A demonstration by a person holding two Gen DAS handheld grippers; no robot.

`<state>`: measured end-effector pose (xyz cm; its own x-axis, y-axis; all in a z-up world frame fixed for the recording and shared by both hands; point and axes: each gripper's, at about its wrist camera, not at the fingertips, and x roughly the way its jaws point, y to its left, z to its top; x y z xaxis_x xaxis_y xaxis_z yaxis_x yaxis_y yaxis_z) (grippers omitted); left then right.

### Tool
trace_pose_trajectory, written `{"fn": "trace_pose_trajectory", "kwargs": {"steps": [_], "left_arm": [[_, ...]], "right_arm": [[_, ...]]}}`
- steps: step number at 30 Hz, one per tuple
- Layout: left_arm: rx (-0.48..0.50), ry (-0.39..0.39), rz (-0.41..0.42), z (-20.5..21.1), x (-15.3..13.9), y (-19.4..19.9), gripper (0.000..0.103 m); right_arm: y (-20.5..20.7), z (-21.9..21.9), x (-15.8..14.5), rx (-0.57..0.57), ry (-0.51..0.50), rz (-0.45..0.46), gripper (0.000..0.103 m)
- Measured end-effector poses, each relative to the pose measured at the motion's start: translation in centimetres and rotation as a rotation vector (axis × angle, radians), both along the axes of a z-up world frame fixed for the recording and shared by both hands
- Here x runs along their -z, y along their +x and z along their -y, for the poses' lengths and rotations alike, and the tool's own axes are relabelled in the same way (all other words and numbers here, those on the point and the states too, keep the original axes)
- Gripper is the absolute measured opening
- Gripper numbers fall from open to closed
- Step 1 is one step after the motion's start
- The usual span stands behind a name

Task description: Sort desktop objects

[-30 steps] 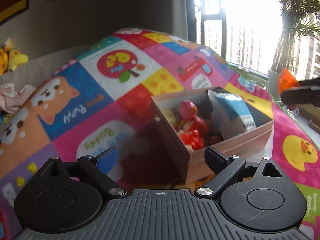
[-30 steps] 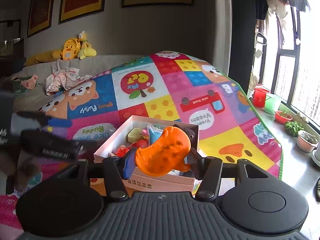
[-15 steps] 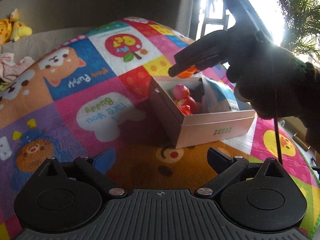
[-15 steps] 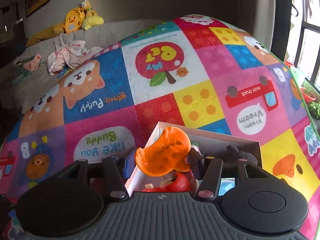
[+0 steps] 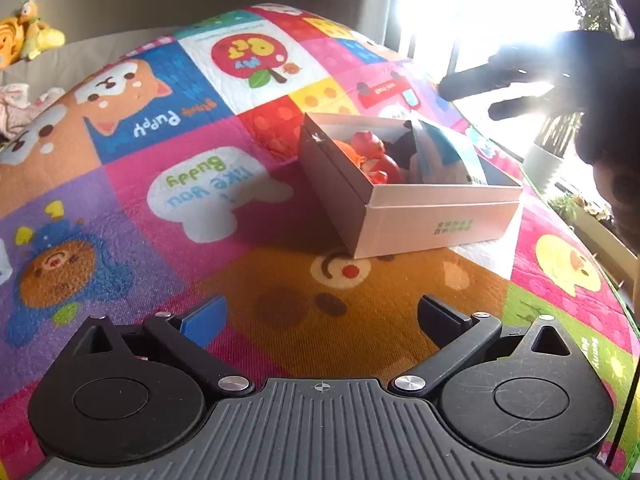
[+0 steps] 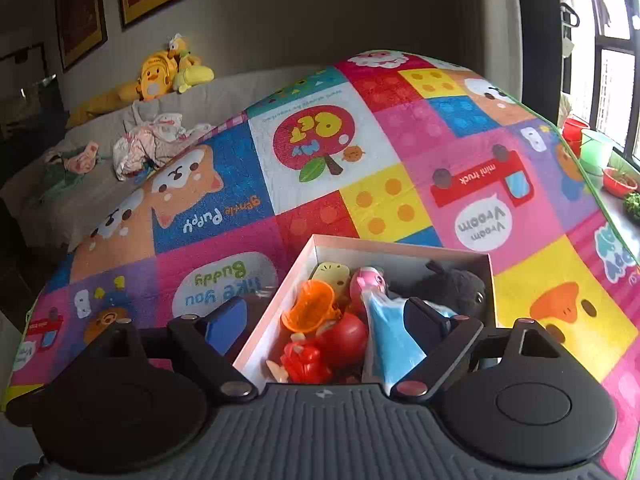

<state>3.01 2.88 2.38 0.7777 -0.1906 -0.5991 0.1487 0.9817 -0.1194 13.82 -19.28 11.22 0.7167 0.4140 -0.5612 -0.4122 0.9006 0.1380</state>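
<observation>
Left gripper (image 5: 322, 316) hangs spread and empty above the patchwork play mat (image 5: 120, 208). Translucent orange plastic toy (image 6: 310, 306) lies in the white cardboard box (image 6: 400, 249), left side. Right gripper (image 6: 326, 322), parted, empty, above: lift straight, clearing the rim.

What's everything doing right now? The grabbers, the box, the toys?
Left gripper: open, empty, above the mat.
Right gripper: open, empty, over the box.
Box: lidless, sitting on the mat, holding toys.
Orange toy: let go, lying in the box.
Blue packet: in the box, leaning.
Red toys: piled in the box.
</observation>
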Motion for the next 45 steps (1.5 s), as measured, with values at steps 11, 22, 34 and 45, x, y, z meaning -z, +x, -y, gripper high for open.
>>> {"fn": "trace_pose_trajectory", "kwargs": {"steps": [11,22,34,45], "left_arm": [[-0.099,0.093,0.003,3.1,1.2,-0.1,0.103],[-0.156,0.135,-0.043,3.7,2.8,2.9,0.103],[-0.156,0.135,-0.044,3.5,2.8,2.9,0.103],[-0.157,0.138,-0.043,3.7,2.8,2.9,0.103]], "right_arm": [[-8.7,3.5,8.8,0.185,-0.052,-0.098,0.103],[-6.7,0.4,12.0,0.247,-0.214,-0.106,0.103],[-7.4,1.1,12.6,0.249,-0.151,-0.049,0.103],[-7.3,1.3,12.7,0.25,-0.146,-0.051,0.103]]}}
